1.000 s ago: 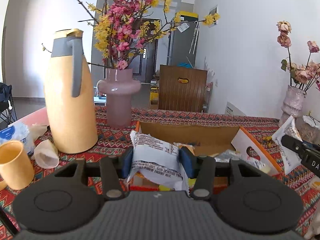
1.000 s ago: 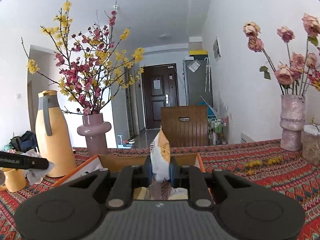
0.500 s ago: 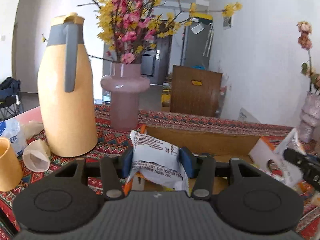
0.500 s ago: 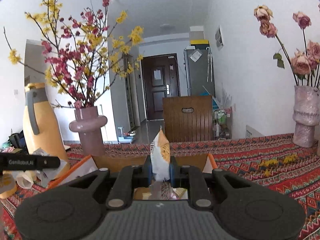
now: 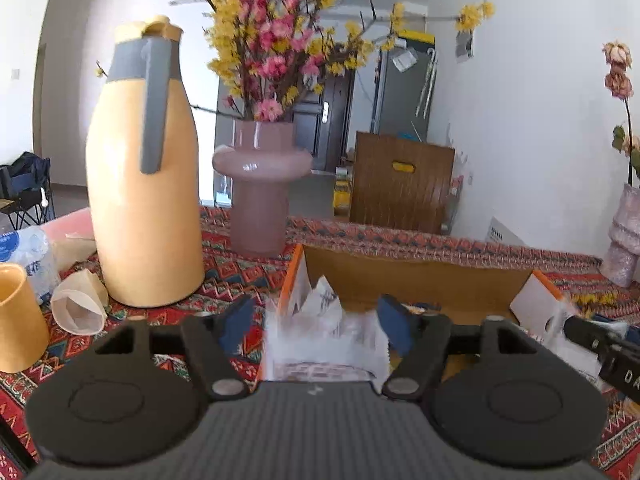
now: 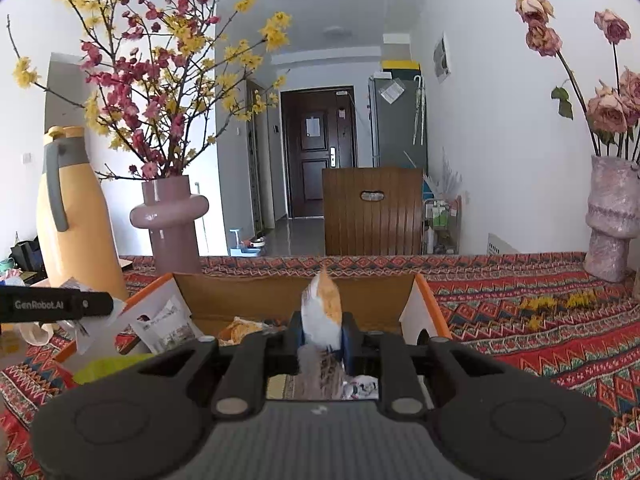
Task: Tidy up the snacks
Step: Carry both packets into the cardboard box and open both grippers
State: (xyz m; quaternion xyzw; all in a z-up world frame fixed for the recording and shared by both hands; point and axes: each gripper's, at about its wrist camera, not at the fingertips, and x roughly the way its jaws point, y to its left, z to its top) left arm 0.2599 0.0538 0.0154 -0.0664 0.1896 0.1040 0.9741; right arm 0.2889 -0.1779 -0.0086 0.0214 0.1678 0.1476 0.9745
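Left wrist view: left gripper jaws are opening, blue pads stand clear of the white snack packet on both sides, so it's released and looks to be dropping at the near left edge of the cardboard box; the packet is motion-blurred, so I can't tell if it has landed or whether it clears the orange rim. Box sits on the patterned tablecloth, with the yellow thermos jug and pink vase just behind-left, and a yellow cup at the far left edge, cut off. The right-hand tool pokes in at lower right, only its black tip visible. Right wrist view: right gripper is nearly closed but the jaws are easing apart; the orange-and-white snack bag stands upright between the pads and they look still in contact, so I read it as gripped for now, held over the near edge of the box. Other packets already lie inside at the left, print too small to read. Lower half of the bag is hidden behind the gripper body, and the box floor under it isn't visible. Step, as I judge it: dropping both snacks into the box, left one done, right one starting. Next: finish opening the right jaws over the box interior, then pull both tools back for whatever is left; no loose snacks visible on the table from here.
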